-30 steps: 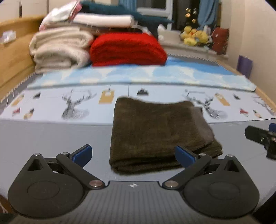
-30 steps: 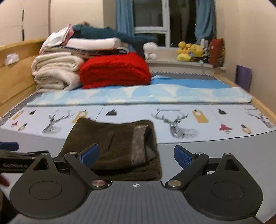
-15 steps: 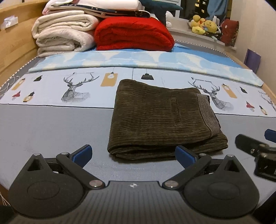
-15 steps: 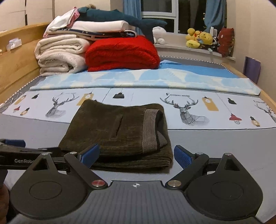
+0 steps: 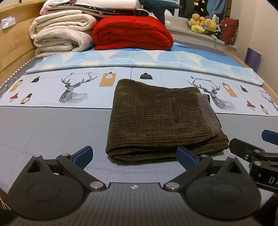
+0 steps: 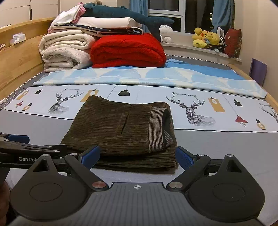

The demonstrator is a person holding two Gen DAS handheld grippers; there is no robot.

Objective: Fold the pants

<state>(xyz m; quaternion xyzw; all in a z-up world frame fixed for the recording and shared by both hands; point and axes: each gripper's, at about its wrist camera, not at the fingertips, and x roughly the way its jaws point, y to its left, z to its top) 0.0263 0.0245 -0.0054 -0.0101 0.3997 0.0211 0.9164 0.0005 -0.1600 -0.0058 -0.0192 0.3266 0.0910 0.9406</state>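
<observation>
Dark brown corduroy pants (image 5: 159,120) lie folded into a compact rectangle on the bed, striped waistband (image 6: 156,128) on the right side, a pocket slit on top. My left gripper (image 5: 134,153) hovers just before the fold's near edge, open and holding nothing. My right gripper (image 6: 137,156) is open too, its blue pads on either side of the near right corner of the pants (image 6: 121,128) without touching. The right gripper's finger (image 5: 250,153) shows at the right edge of the left wrist view; the left gripper's arm (image 6: 29,151) shows at the left of the right wrist view.
Grey and deer-print bedsheet (image 5: 52,125) around the pants. Folded red blanket (image 5: 132,33) and cream blankets (image 5: 60,38) stacked at the back, a plush shark (image 6: 128,15) on top. Wooden bed frame (image 6: 19,59) on the left, plush toys (image 6: 206,38) on the windowsill.
Both grippers have drawn slightly closer to the pants and tilted downward, so the pants look larger and sharper. The pants lie as before. Both stay open.
</observation>
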